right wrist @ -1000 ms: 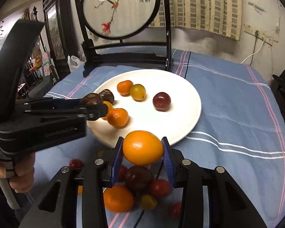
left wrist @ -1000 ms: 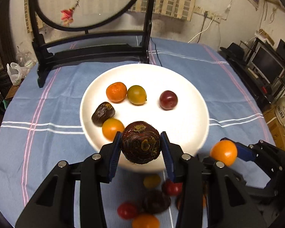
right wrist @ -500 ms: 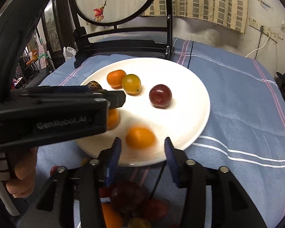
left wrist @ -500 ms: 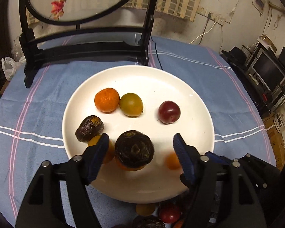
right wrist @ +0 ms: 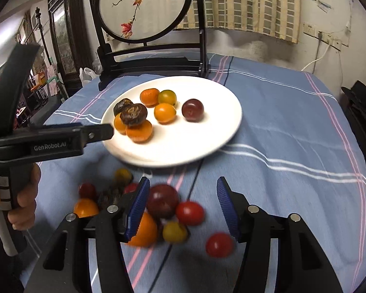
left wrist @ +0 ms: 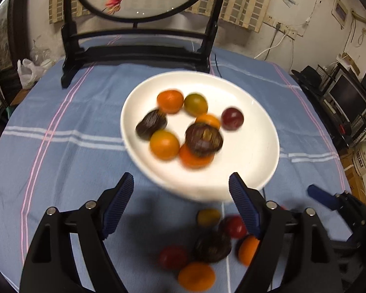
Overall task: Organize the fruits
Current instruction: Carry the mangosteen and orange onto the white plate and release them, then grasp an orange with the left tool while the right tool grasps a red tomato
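A white plate (left wrist: 256,166) (right wrist: 207,144) on the blue cloth holds several fruits: oranges, a green-yellow one, a red plum (left wrist: 232,119) (right wrist: 192,110) and two dark brown fruits. One dark fruit (left wrist: 203,140) (right wrist: 133,114) rests on top of an orange. My left gripper (left wrist: 181,205) is open and empty just short of the plate's near rim; it also shows in the right wrist view (right wrist: 95,133). My right gripper (right wrist: 183,207) is open and empty above a loose pile of fruit (right wrist: 163,201) (left wrist: 211,246) on the cloth.
A black wooden stand with a round embroidered screen (right wrist: 144,7) (left wrist: 139,48) stands behind the plate. A white plastic bag (left wrist: 28,72) lies at the table's far left edge. Shelves with electronics (left wrist: 349,97) stand to the right, off the table.
Both grippers opened and pulled back from the plate. The dark fruit from the left and the orange from the right now lie on the plate.
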Tool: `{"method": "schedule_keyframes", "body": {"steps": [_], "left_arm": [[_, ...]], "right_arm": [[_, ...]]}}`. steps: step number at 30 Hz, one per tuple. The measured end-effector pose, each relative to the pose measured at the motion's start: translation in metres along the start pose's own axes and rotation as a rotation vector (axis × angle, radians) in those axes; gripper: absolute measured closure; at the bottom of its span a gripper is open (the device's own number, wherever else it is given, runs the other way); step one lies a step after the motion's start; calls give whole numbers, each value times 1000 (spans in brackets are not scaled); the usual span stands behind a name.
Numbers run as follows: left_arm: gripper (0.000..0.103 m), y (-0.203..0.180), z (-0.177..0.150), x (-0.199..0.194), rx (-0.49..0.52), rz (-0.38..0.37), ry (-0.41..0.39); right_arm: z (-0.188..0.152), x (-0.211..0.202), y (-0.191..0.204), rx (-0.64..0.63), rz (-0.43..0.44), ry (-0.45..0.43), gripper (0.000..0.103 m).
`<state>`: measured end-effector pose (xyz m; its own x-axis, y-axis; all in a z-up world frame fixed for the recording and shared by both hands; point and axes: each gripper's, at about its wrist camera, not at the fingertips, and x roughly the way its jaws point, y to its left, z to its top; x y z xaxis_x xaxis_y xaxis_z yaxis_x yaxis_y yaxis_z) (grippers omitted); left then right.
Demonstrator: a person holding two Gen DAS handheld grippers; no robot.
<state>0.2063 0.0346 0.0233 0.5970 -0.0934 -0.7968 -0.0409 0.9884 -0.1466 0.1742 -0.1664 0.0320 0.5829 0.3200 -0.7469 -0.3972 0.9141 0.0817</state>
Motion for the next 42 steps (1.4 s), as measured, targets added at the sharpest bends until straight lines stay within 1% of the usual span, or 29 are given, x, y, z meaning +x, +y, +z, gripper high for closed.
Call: {"method": "schedule_keyframes", "body": {"steps": [2, 5, 9, 15, 18, 23, 27, 29, 32, 34, 35, 36, 38, 39, 40, 42], "left_arm": [[25, 3, -12, -6, 3, 7, 0], [25, 9, -30, -15, -6, 7, 1], [25, 18, -56, -25, -29, -2, 20], [25, 11, -92, -36, 10, -4, 34], [25, 6, -104, -36, 21, -9, 50], [25, 1, -111, -32, 23, -4, 65], [25, -3, -113, -25, 20, 8, 81], [27, -5, -112, -20, 20, 10, 95], [28, -10, -111, -11, 35, 10, 122], [29, -15, -110, -7, 56, 28, 118], [33, -17, -110, -7, 65, 32, 115], [35, -20, -109, -5, 77, 36, 113], [49, -23, -107, -3, 95, 41, 109], [53, -25, -106, -2, 105, 52, 101], [63, -26, -105, -2, 115, 43, 98], [63, -26, -105, -1, 120, 38, 95]], "right_arm": [[-9, -9, -2, 6, -6, -3, 39], [-23, -19, -4, 12, -22, -3, 39], [-45, -30, -3, 32, -20, 5, 39], [-73, -40, 3, 56, 7, 18, 38], [-83, -42, 8, 56, 17, 26, 38], [-91, -47, 13, 49, 28, 24, 38], [-97, -49, 12, 50, 31, 22, 35], [-100, -48, 10, 54, 34, 26, 35], [-104, -45, 7, 60, 37, 38, 35], [-106, -43, 5, 61, 36, 46, 35], [-106, -42, 3, 64, 36, 49, 35], [-106, -42, 2, 66, 35, 51, 35], [-105, -40, 0, 69, 33, 53, 35], [-104, -39, -2, 69, 30, 54, 35], [-103, -39, -3, 70, 26, 55, 35], [-101, -37, -6, 73, 19, 57, 35]]}}
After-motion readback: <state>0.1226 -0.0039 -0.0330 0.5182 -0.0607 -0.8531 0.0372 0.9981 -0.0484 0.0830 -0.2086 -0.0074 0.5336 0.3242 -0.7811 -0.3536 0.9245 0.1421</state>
